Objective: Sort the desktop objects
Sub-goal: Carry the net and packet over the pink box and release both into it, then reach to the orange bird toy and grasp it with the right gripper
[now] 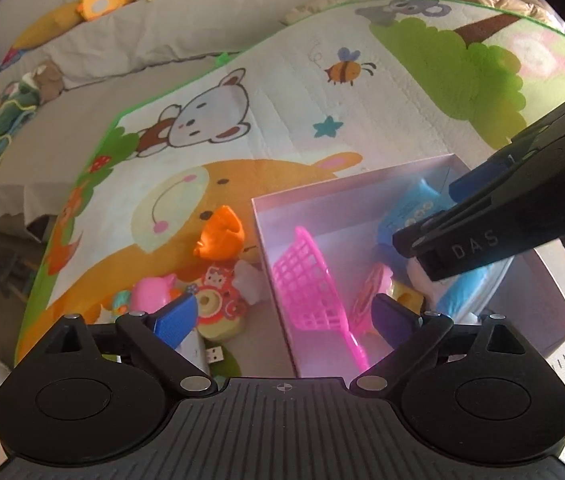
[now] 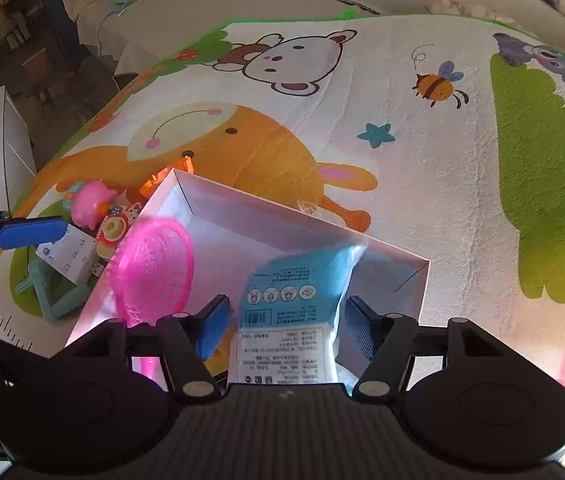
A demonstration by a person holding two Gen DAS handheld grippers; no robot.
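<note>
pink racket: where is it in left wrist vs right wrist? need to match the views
Left wrist: pink racket low centre, inside the white box, leaning on its left wall, just ahead of the left gripper.
Right wrist: pink racket left of centre, at the box's left wall, left of the blue packet that lies between the right gripper's open fingers.
Shared landmark: the bee printed on the mat.

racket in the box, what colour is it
Bright pink, mesh head and handle alike. The racket shows best in the right wrist view, lying in the white box.
</note>
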